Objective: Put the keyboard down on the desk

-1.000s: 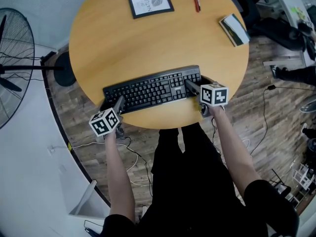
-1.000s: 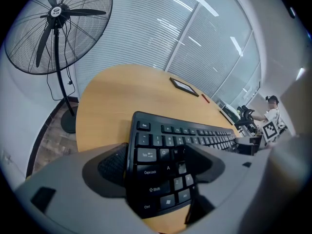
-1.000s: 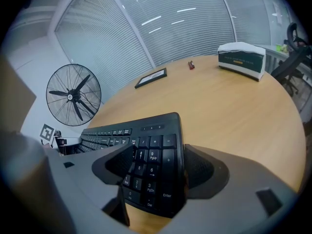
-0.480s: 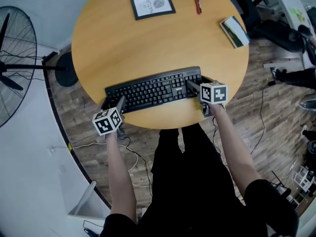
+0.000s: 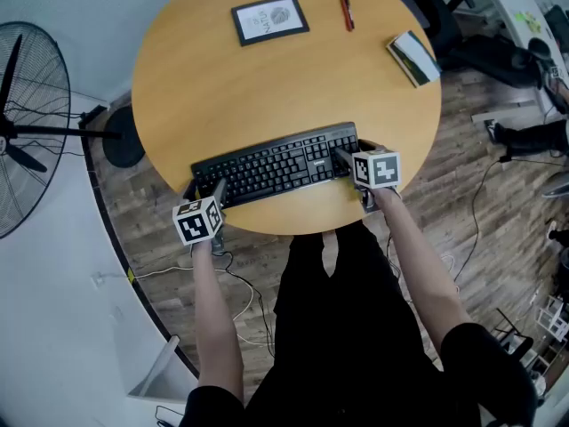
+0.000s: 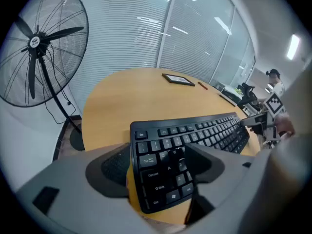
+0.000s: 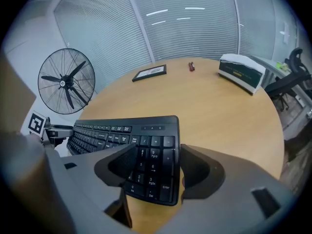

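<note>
Already the keyboard (image 5: 276, 163) lies flat on the round desk (image 5: 267, 78), near its front edge, so the put-down looks done. The left gripper (image 6: 161, 157) stands open astride its left end. The right gripper (image 7: 158, 152), its jaws just closing slightly yet clear, straddles the number-pad end. Next, both should back off without nudging it.

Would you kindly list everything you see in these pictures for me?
table: one, round light wood, centre
keyboard: one, black, flat near the table's near edge
framed picture: one, black frame, table's far side
pen: one, red, right of the picture
box: one, white and green, table's right edge
fan: one, black, floor left of the table
left gripper: one, grey, open around the keyboard's left end
right gripper: one, grey, open around the keyboard's right end, jaws just closed slightly
</note>
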Demonstrator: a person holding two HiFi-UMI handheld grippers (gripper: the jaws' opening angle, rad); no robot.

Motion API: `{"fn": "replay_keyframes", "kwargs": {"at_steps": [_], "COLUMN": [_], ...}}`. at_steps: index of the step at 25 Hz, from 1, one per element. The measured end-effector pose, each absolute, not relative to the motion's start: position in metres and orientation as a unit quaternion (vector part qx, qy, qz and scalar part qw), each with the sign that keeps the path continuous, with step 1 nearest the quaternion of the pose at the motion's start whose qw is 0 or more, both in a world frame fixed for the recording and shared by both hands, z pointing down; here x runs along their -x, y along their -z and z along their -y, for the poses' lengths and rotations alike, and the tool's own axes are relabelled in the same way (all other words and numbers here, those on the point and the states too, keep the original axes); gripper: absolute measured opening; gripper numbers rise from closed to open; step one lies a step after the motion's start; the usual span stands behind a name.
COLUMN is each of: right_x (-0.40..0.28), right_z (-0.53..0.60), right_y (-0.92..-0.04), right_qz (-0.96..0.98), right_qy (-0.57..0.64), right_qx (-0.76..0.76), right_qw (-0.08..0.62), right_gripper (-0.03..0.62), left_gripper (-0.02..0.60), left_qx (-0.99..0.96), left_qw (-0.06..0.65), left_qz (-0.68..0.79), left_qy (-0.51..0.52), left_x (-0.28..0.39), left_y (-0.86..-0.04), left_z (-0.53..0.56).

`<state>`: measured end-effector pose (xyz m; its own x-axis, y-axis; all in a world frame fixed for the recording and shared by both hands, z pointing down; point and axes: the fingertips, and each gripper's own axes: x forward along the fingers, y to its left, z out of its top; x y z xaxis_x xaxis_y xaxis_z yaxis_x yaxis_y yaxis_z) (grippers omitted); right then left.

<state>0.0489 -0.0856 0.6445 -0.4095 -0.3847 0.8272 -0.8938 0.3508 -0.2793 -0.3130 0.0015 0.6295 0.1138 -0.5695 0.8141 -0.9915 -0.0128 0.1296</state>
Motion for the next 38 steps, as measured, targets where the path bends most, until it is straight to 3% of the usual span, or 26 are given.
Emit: {"fn": "replay_keyframes", "kwargs": {"at_steps": [10,18,30,38], "right_x": [-0.049,-0.057,-0.103,-0.138], "right_z": [0.075,0.043,-0.043,-0.103], "right_y": [-0.603,-0.565,-0.482,-0.402], "right_qz": [0.780,0.819,0.877,0.915], "right_qy": [-0.348,-0.310,-0.245,-0.194], "right_qx": [-0.419,-0.393,-0.362,-0.328], "right_qw": [0.308,0.280,0.199,0.132], "right_gripper": [0.218,0.198,0.134,0.084], "left_gripper": [0.324,0.272,0.218,0.141], "left_qx": [-0.676,-0.705,-0.743,-0.749], "left_qw": [0.291,0.207,0.171,0.117], "left_qz": [0.608,0.610,0.609,0.634], "left_qy": [-0.298,-0.297,-0.220,-0.153], "left_x": [0.282,0.214,0.074,0.003], "left_y": [-0.577,-0.526,-0.443,-0.369], "left_z": [-0.001,-0.028,-0.094,-0.152]}}
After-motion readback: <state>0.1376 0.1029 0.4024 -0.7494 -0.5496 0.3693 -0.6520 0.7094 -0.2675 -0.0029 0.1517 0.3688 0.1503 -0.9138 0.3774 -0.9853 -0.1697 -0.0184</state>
